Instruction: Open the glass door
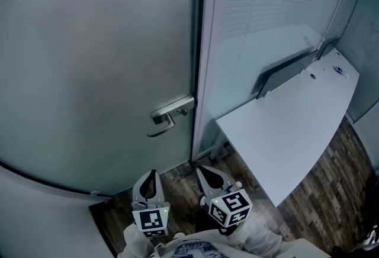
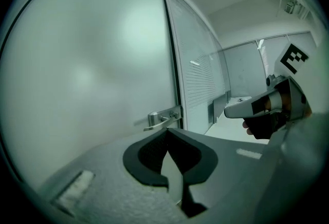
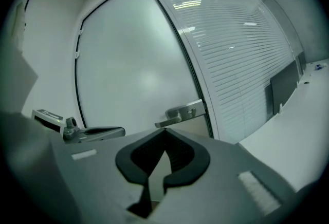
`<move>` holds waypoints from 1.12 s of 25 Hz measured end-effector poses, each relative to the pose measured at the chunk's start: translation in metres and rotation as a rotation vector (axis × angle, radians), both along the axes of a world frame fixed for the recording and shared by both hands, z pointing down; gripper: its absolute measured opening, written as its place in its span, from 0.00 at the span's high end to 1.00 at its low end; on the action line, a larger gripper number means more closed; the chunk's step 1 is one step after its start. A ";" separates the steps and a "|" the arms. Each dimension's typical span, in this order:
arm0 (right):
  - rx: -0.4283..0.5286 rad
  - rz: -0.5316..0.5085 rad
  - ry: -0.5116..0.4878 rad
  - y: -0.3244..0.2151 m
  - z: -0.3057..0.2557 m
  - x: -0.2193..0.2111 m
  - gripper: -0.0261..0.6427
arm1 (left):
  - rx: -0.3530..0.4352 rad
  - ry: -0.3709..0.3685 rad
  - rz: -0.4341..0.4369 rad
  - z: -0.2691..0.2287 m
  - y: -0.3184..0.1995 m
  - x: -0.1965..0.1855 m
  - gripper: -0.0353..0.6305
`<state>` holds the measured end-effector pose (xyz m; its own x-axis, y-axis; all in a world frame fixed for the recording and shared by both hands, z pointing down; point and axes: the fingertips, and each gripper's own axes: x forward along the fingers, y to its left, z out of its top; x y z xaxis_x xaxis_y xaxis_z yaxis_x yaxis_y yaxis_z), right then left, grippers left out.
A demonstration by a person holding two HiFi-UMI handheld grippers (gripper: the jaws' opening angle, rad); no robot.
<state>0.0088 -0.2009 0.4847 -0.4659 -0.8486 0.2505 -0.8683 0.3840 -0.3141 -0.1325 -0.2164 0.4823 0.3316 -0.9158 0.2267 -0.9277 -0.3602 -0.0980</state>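
While the left gripper (image 1: 151,180) and the right gripper (image 1: 208,177) are hanging short of the frosted glass door (image 1: 89,61), each is showing its jaws pressed together on nothing. The door is standing closed straight ahead of them. Its metal lever handle (image 1: 170,113) is sitting ahead of and between the two, well apart from either tip.

Judging by its tall pane, the door is likely weighing a good deal and swinging stiffly. The glass is looking smooth and slippery and is offering no purchase, so the lever is appearing to be the one sound place to take hold. The best spot is likely out toward its free end, on the left gripper's side.

Off to the right of the right gripper, a white counter (image 1: 296,126) is running along a slatted-blind partition (image 1: 260,2), with a dark panel (image 1: 284,73) at its far edge. Nothing is lying between the grippers and the lever, though the door frame (image 1: 200,44) just right of the handle is leaving little room on that side.
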 end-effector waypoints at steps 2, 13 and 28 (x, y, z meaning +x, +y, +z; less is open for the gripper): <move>-0.006 -0.022 0.000 -0.020 0.007 0.007 0.95 | 0.000 -0.007 -0.022 0.007 -0.016 0.007 0.94; -0.025 -0.172 0.001 -0.091 0.011 0.032 0.95 | -0.034 -0.024 -0.221 0.018 -0.073 0.013 0.94; -0.021 -0.249 -0.031 -0.125 0.018 0.004 0.95 | -0.106 -0.232 -0.206 0.049 -0.093 -0.002 0.82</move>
